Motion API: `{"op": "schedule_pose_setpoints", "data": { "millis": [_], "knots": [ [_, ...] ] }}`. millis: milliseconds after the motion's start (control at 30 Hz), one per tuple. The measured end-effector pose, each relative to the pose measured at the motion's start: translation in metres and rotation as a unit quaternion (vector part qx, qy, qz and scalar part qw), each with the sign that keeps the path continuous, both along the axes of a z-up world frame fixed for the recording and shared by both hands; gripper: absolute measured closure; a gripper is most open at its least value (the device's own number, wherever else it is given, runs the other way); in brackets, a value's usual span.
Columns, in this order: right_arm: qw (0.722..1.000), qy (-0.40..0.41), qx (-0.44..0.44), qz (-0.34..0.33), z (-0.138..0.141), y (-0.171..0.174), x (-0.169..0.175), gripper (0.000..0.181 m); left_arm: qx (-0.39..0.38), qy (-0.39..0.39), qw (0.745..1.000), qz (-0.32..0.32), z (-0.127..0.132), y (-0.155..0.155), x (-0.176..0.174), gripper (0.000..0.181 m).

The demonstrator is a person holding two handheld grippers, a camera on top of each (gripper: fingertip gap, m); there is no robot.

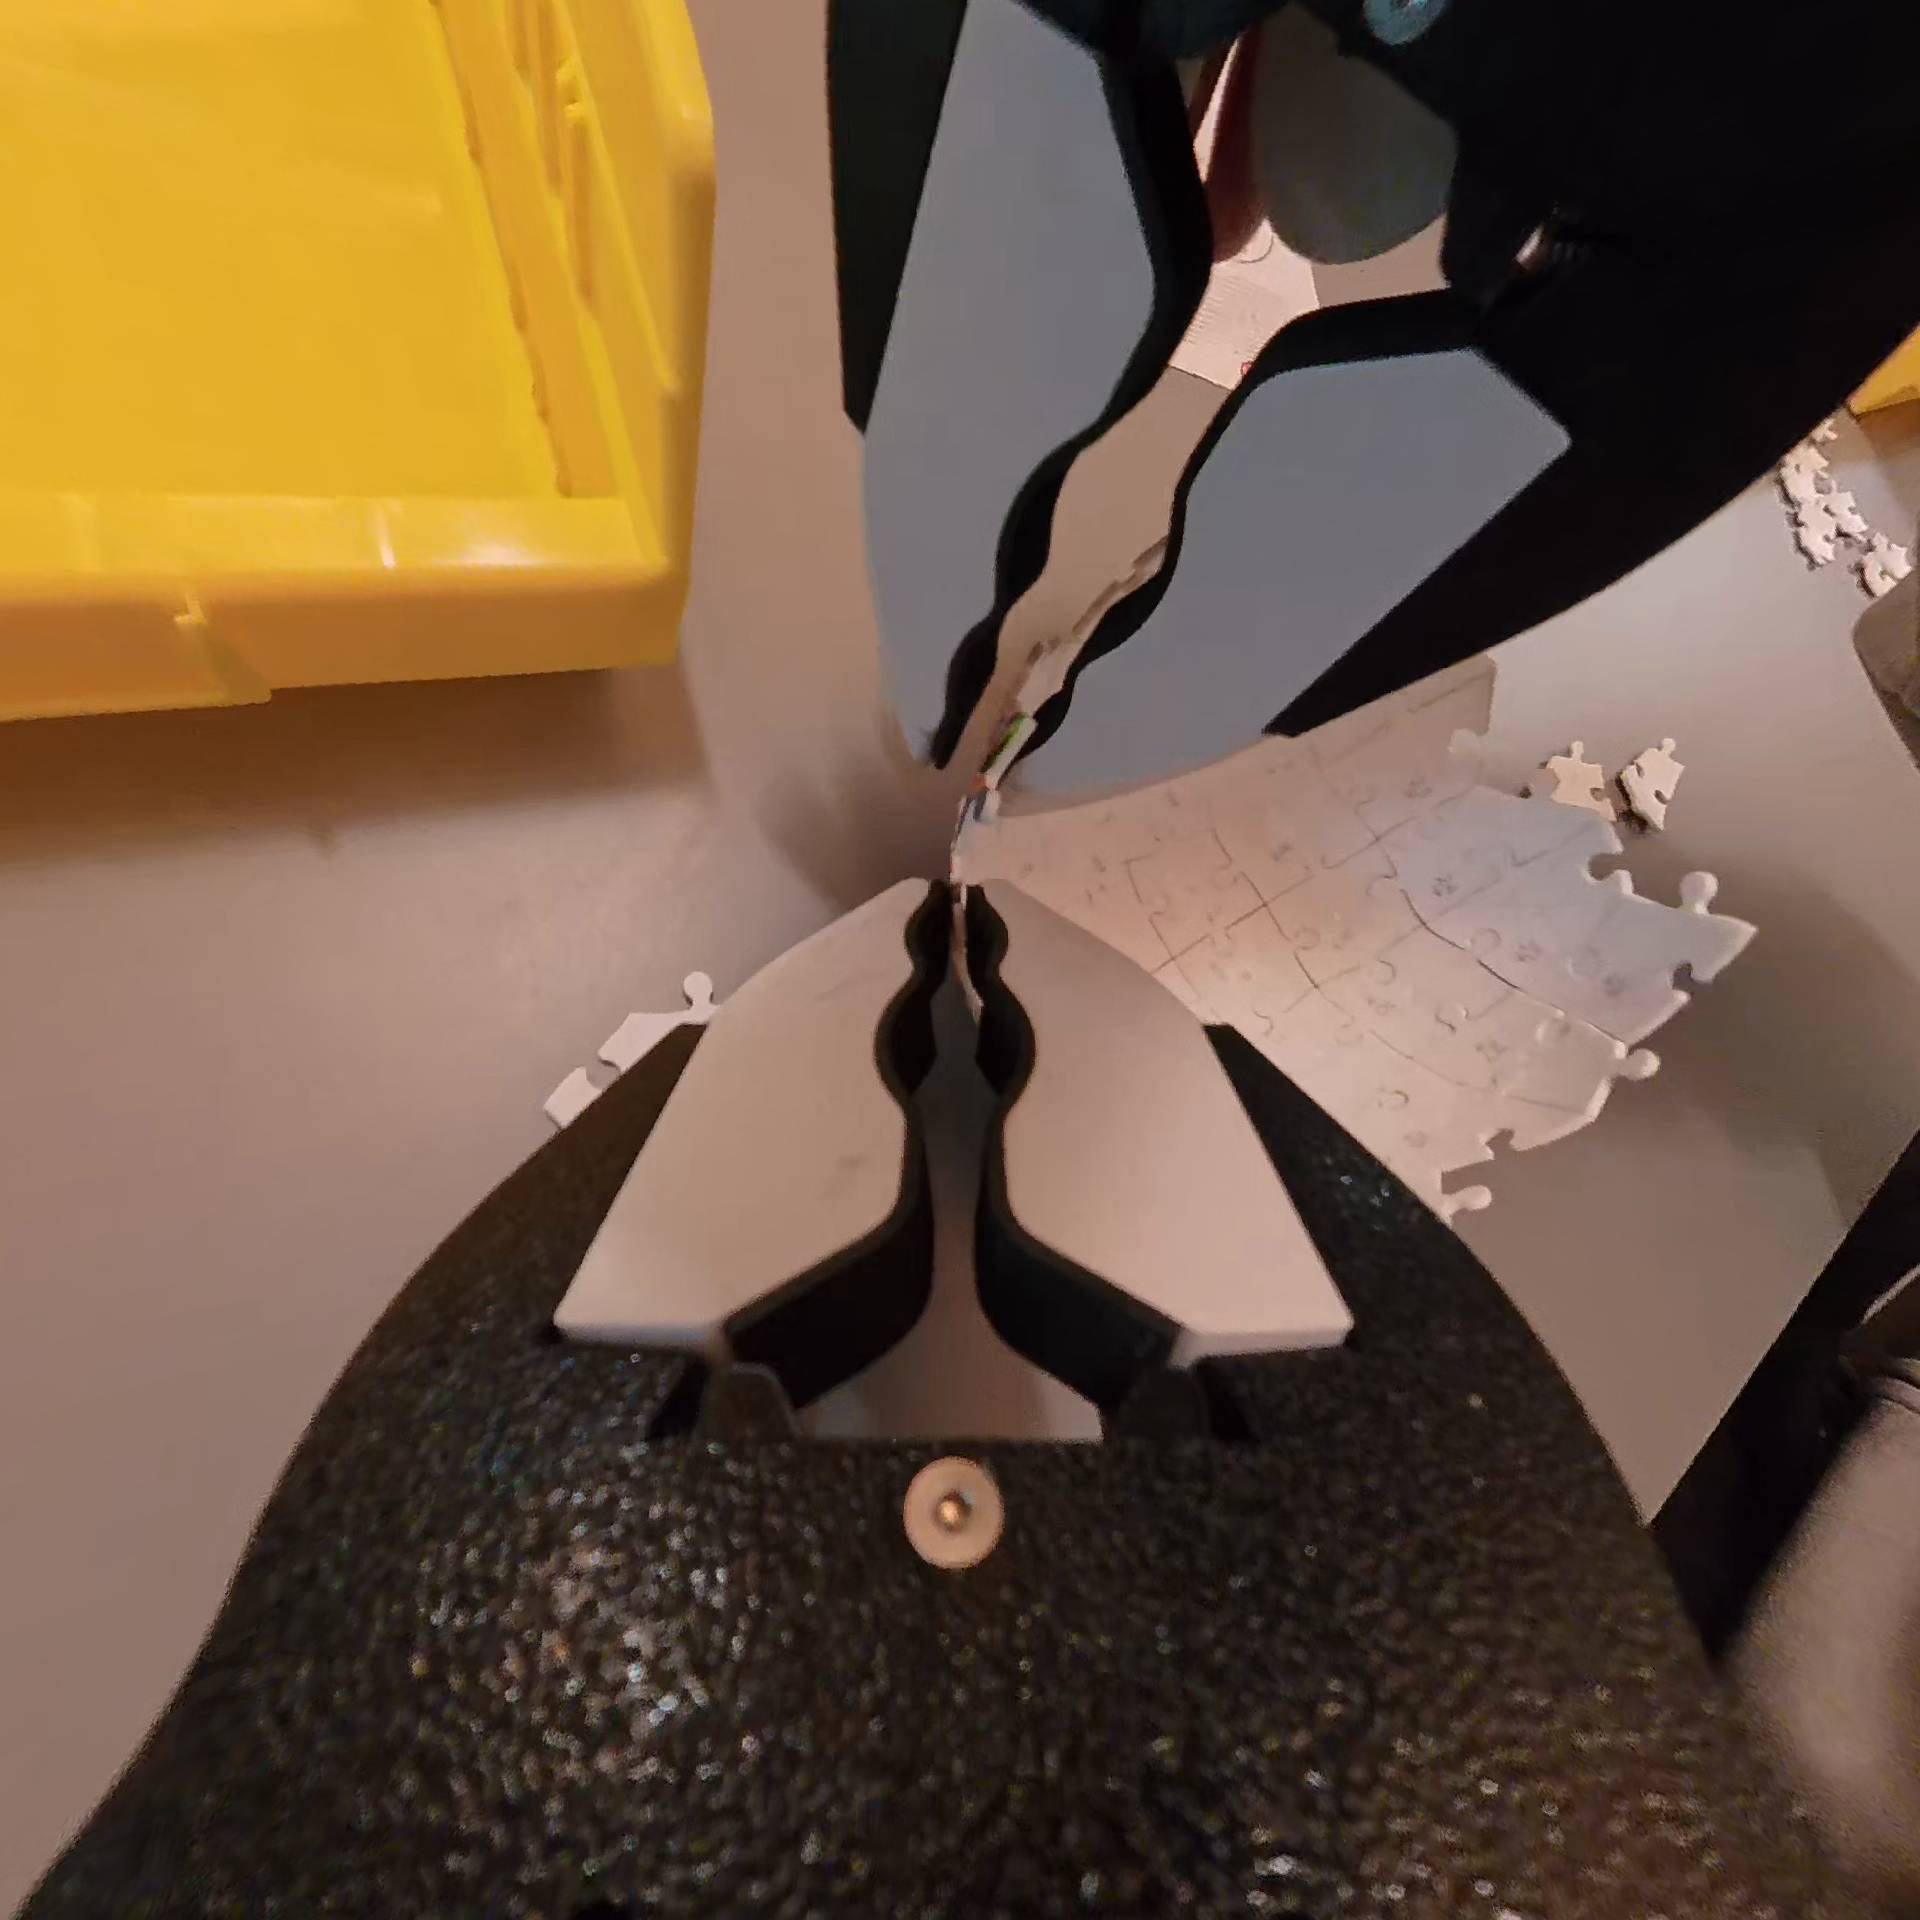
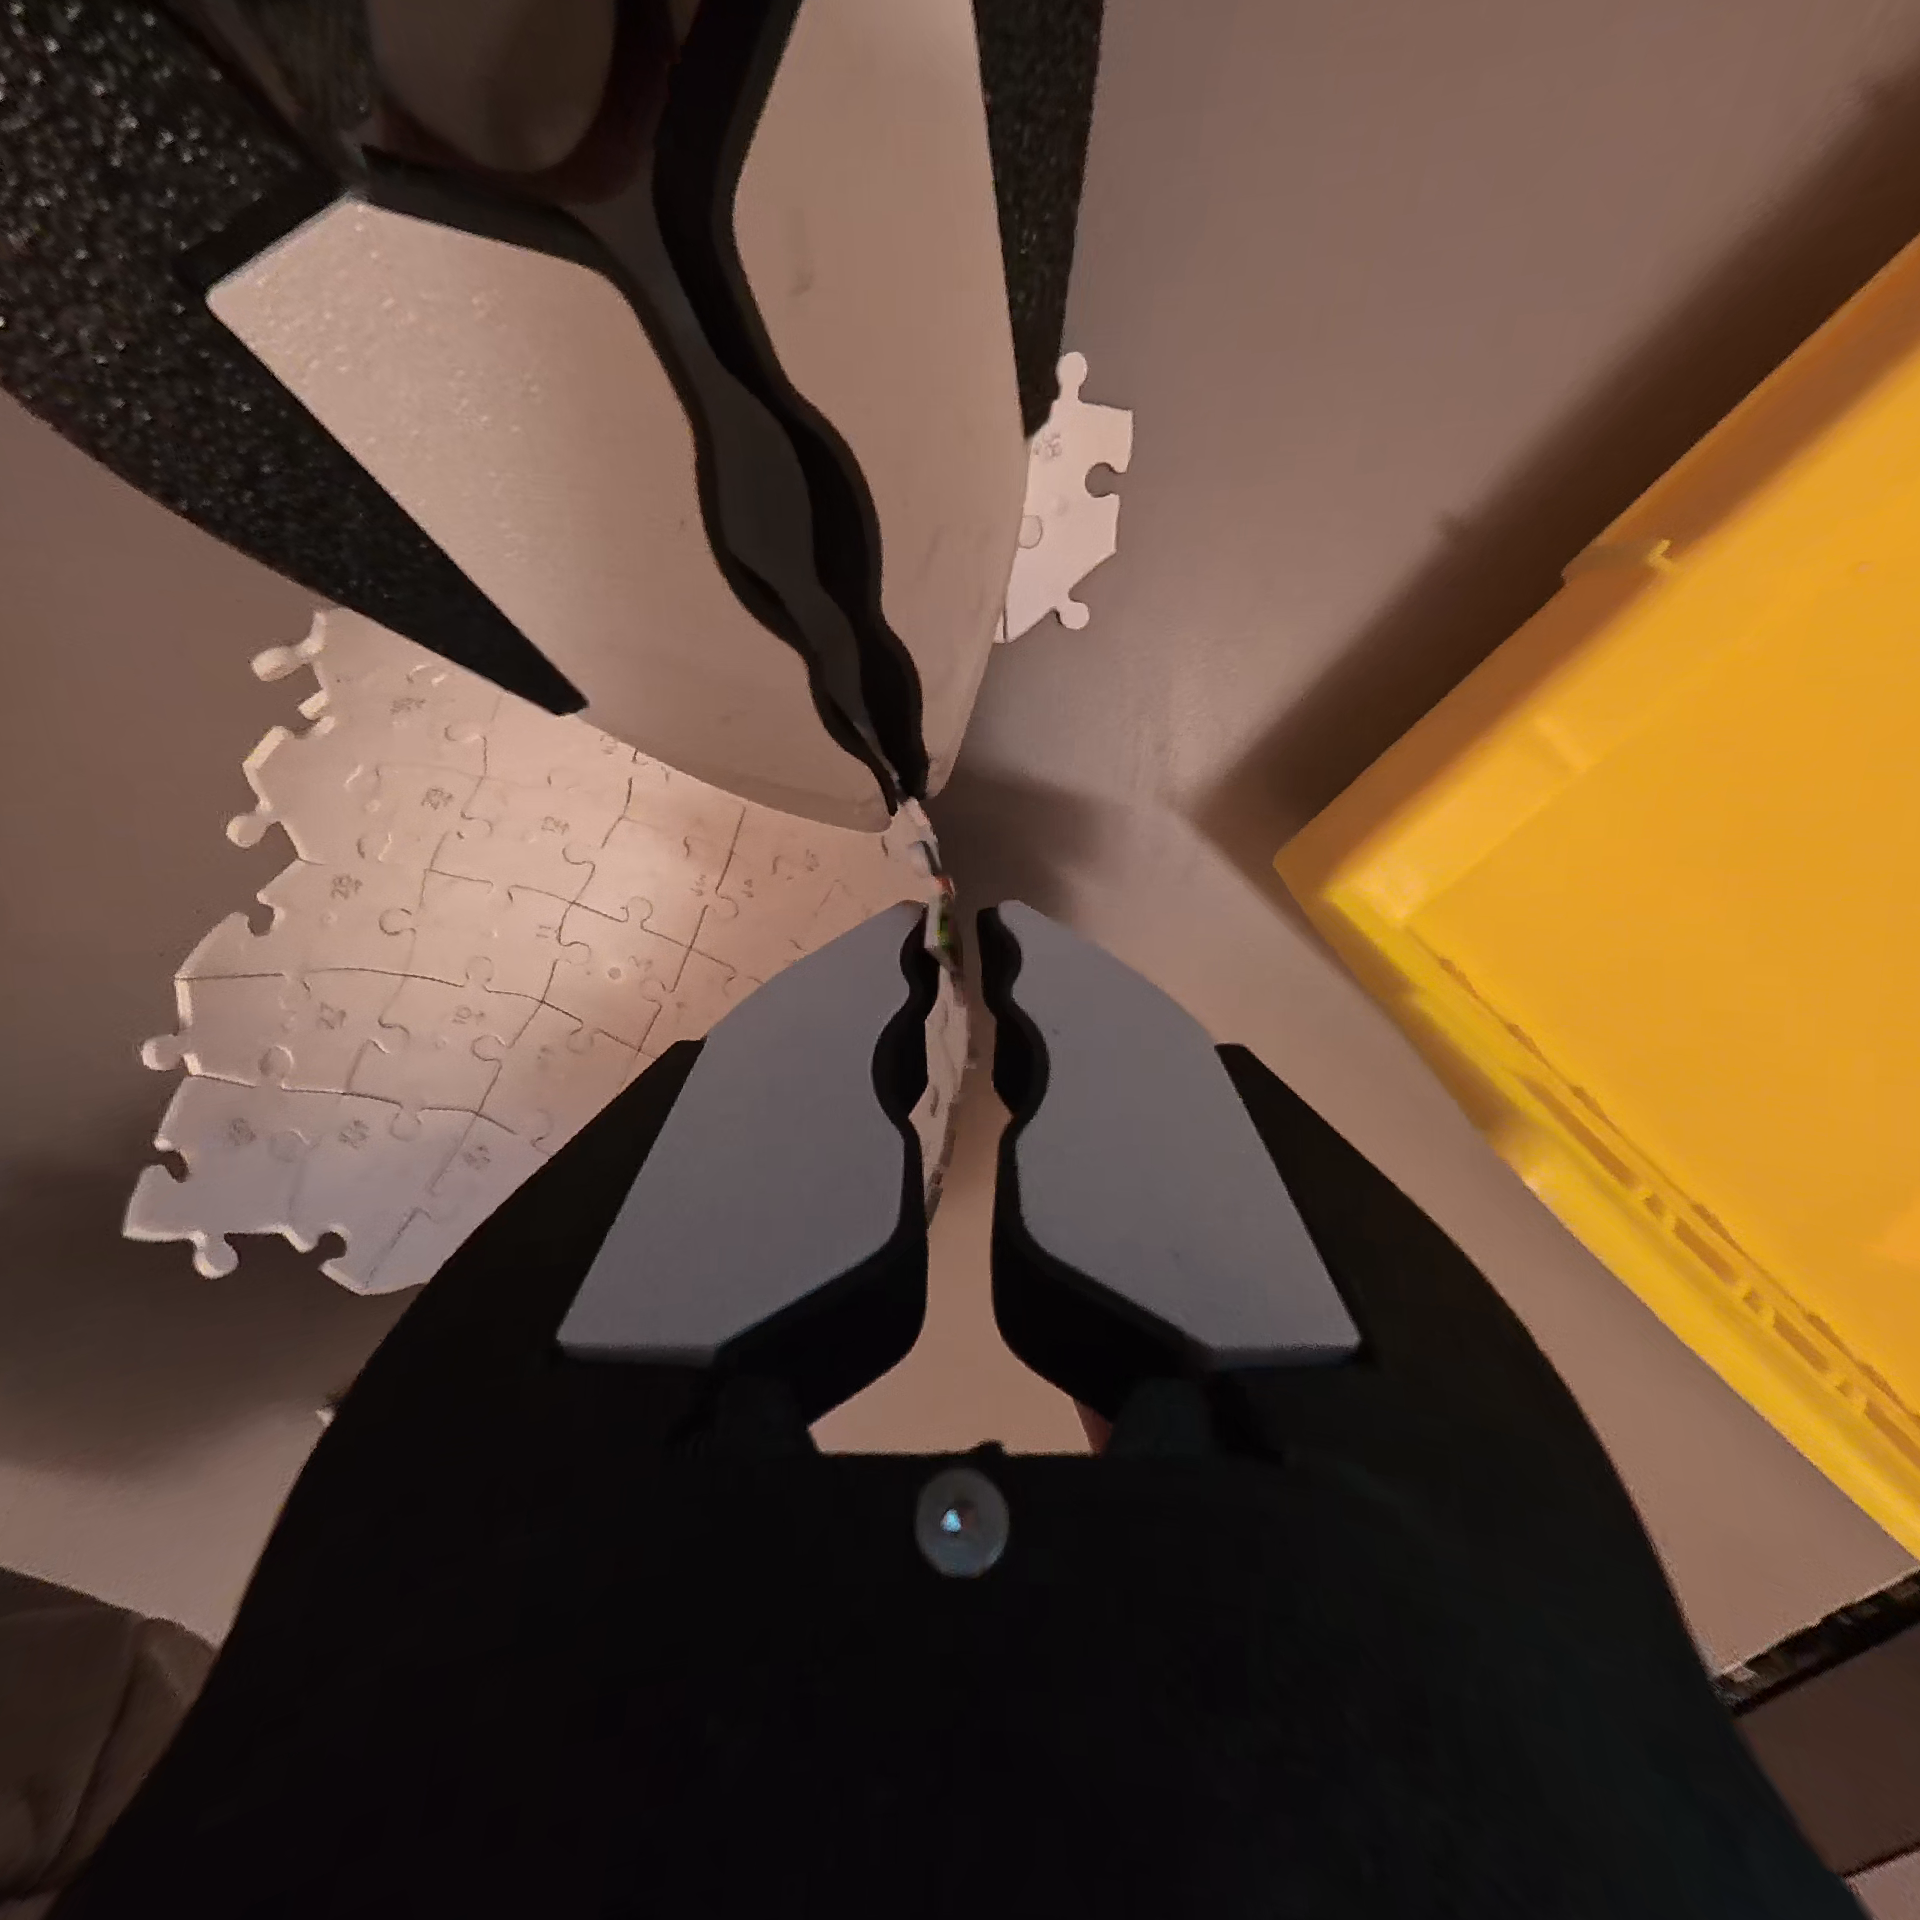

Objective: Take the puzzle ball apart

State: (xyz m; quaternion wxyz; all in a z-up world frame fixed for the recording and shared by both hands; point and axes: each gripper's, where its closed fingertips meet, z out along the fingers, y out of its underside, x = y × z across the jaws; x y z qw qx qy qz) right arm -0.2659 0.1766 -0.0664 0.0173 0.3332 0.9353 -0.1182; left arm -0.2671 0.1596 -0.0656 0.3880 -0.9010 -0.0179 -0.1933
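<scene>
The puzzle ball is down to a curved white shell section point(image 1: 1351, 935) of joined pieces, its inner side facing up; it also shows in the right wrist view point(image 2: 447, 966). My left gripper point(image 1: 951, 896) is shut on the near edge of this section. My right gripper point(image 2: 951, 916) faces it tip to tip and is closed on the same edge, which runs between its pads. In the left wrist view the right gripper point(image 1: 982, 764) comes in from the top. In the right wrist view the left gripper point(image 2: 904, 800) comes in from the top.
A yellow plastic bin point(image 1: 312, 364) stands on the beige table to my left; it shows at the right in the right wrist view point(image 2: 1662, 831). Loose white pieces lie around: two point(image 1: 1610, 779), a pile point(image 1: 1839, 520), and one by the left gripper point(image 2: 1070, 499). Left and right tips are no more than a few centimetres apart.
</scene>
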Motion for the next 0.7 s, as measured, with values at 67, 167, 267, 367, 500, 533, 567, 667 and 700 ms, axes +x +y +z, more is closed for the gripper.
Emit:
{"op": "schedule_pose_setpoints", "data": {
  "millis": [67,167,267,367,500,533,567,667,700],
  "knots": [
    [1.000,0.014,0.007,0.010,0.000,0.000,-0.002,0.171,-0.001,0.000,1.000,0.001,-0.001,0.000,-0.001,0.179],
    [1.000,0.014,0.011,0.024,0.000,0.001,-0.001,0.171,0.001,-0.001,1.000,-0.001,-0.001,0.000,0.000,0.179],
    [0.999,0.005,0.004,0.036,0.001,0.000,0.002,0.178,0.008,0.006,1.000,-0.005,0.000,0.001,0.000,0.179],
    [0.999,0.003,0.000,0.044,0.001,0.000,0.003,0.178,0.010,0.011,1.000,-0.009,0.000,0.001,0.001,0.179],
    [0.999,-0.013,0.008,0.042,0.001,0.004,0.006,0.169,0.012,0.007,1.000,-0.009,0.001,0.002,0.001,0.179],
    [0.999,-0.021,0.007,0.046,0.001,0.004,0.008,0.169,0.012,0.007,1.000,-0.010,0.001,0.002,0.001,0.179],
    [0.998,-0.022,0.006,0.050,0.000,0.004,0.009,0.168,0.012,0.008,1.000,-0.010,0.001,0.002,0.001,0.179],
    [0.998,-0.018,0.009,0.052,0.000,0.005,0.007,0.169,0.012,0.007,1.000,-0.010,0.001,0.001,0.001,0.179],
    [0.999,-0.015,0.012,0.051,0.000,0.005,0.005,0.174,0.012,0.007,1.000,-0.008,0.001,0.002,0.001,0.179]
  ]
}}
